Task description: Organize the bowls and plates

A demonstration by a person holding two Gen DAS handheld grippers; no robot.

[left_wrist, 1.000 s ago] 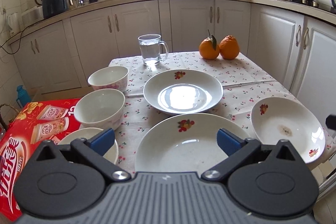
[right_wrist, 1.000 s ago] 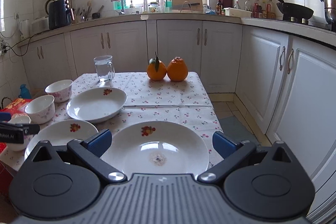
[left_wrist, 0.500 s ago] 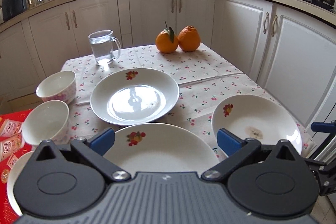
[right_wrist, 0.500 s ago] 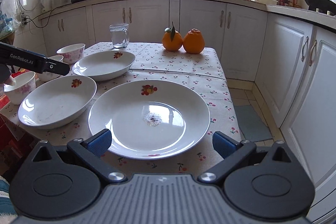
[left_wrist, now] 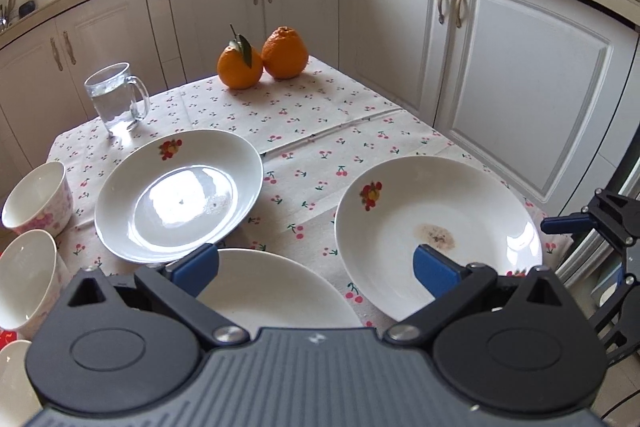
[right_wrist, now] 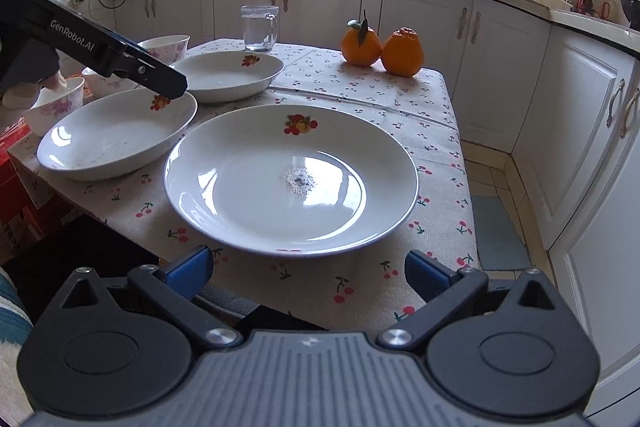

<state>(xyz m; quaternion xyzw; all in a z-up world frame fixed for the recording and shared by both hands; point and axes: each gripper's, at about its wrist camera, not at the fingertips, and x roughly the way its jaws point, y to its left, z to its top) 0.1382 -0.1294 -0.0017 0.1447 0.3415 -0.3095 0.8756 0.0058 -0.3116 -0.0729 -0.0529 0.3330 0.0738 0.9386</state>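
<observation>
Table [right_wrist: 360, 99] carries everything; three plates are unstacked, each flat on the cloth, so sorting looks barely begun. The dirty plate [right_wrist: 292, 179] sits at the near right corner, squarely in front of the right gripper [right_wrist: 306, 273] — jaws wide, empty, just short of the near edge, lined up for a rim grab by my read. The second plate [right_wrist: 114, 139] is at the near left edge with the left gripper [left_wrist: 316, 267] over it, jaws also spread, holding nothing. The third plate [left_wrist: 178, 195] lies mid-table, behind those two. Bowls [left_wrist: 38, 203] cluster at the left edge, apart from the plates, not nested. Glass mug [left_wrist: 116, 99] and two oranges [left_wrist: 262, 59] sit along the far edge, clear of the work.

Views differ: left wrist shows both grippers open and the brown stain on the dirty plate. Right wrist alone shows a hand [right_wrist: 24, 93] under the left gripper's body, plus the floor drop past the right edge.
</observation>
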